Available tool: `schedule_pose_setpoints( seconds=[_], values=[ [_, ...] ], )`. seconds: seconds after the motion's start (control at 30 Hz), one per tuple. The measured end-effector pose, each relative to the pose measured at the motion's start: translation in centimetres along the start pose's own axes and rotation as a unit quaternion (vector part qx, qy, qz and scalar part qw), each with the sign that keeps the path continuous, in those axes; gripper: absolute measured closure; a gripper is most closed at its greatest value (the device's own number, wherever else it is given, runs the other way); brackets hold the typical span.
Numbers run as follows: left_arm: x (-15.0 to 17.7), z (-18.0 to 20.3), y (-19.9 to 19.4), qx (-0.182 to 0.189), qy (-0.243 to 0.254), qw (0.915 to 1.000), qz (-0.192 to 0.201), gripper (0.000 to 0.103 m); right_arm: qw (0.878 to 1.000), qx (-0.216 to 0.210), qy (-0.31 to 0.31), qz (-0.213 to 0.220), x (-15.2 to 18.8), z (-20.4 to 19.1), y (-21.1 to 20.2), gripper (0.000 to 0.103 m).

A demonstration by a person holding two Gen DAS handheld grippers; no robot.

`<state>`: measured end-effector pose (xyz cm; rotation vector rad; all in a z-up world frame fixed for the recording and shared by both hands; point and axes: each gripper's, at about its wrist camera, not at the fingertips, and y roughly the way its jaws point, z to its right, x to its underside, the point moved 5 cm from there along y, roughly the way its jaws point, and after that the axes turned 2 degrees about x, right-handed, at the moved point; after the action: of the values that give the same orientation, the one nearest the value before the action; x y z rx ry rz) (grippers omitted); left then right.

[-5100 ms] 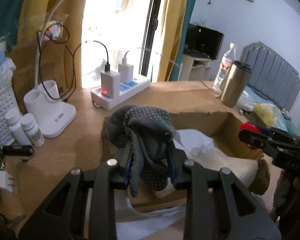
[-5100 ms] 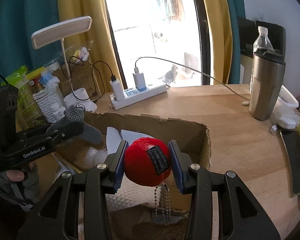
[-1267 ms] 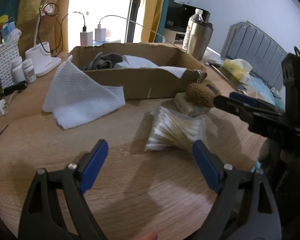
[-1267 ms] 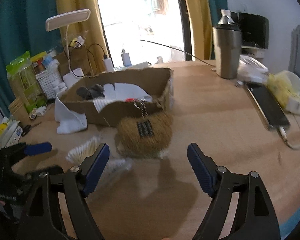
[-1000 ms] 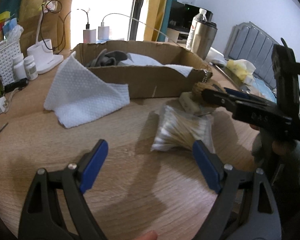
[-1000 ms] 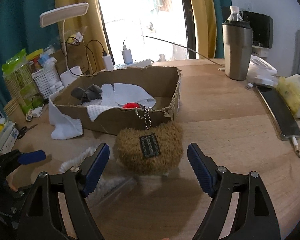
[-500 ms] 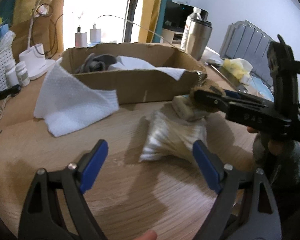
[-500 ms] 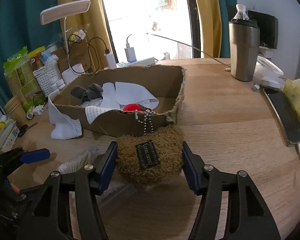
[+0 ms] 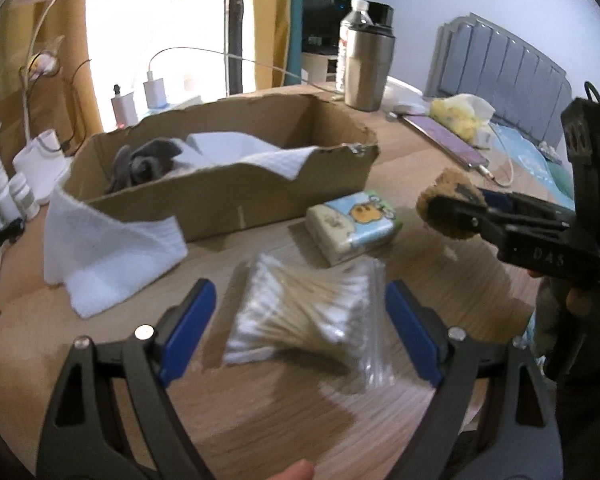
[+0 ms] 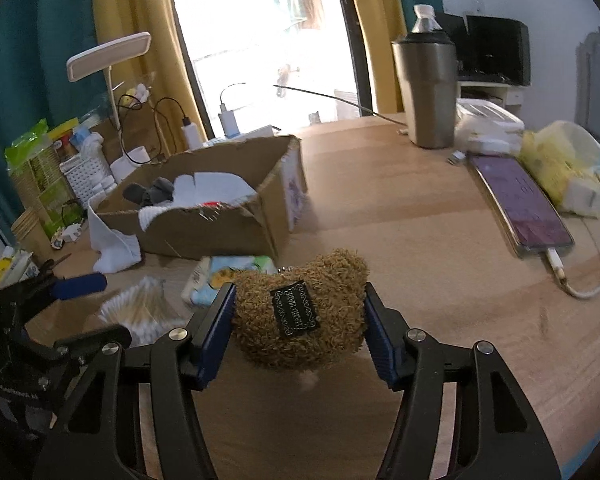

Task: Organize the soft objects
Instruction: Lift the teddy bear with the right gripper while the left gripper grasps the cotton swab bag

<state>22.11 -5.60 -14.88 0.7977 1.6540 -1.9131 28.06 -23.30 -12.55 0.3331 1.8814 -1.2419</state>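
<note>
On the left we see the white cloth (image 9: pixel 112 256) draped over the box (image 9: pixel 228 196) wall onto the table (image 9: pixel 260 420), grey socks (image 9: pixel 146 162) inside. Our left gripper (image 9: pixel 300 320) hangs with jaws wide apart, a swab bag (image 9: pixel 304 316) lying between them on the wood. Just past it, a tissue pack (image 9: pixel 354 226) beside the box. On the right, our right gripper (image 10: pixel 298 320) has its blue pads (image 10: pixel 218 328) clamped on the brown plush (image 10: pixel 300 312), held above the table, near the box.
</note>
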Motion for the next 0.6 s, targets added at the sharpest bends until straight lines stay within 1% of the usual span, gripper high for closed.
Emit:
schedule_pose_setpoints(
  seconds=[0.13,0.27,0.53,0.6],
  values=[
    [0.0,0.7,1.1,0.000,0.014,0.9998,-0.012,0.015,1.000,0.004,0.010,-0.004,0.8,1.0,-0.2,0.040],
    [-0.2,1.3,1.9,-0.008,0.022,0.9995,-0.019,0.015,1.000,0.007,0.018,-0.007,1.2,1.8,-0.1,0.040],
    [-0.1,1.2,3.3,-0.019,0.025,0.9987,-0.039,0.015,1.000,0.008,0.021,-0.016,1.6,2.1,0.4,0.040],
    [-0.1,1.2,3.5,-0.016,0.023,0.9988,-0.040,0.015,1.000,0.009,0.023,-0.019,1.8,2.2,0.6,0.040]
  ],
)
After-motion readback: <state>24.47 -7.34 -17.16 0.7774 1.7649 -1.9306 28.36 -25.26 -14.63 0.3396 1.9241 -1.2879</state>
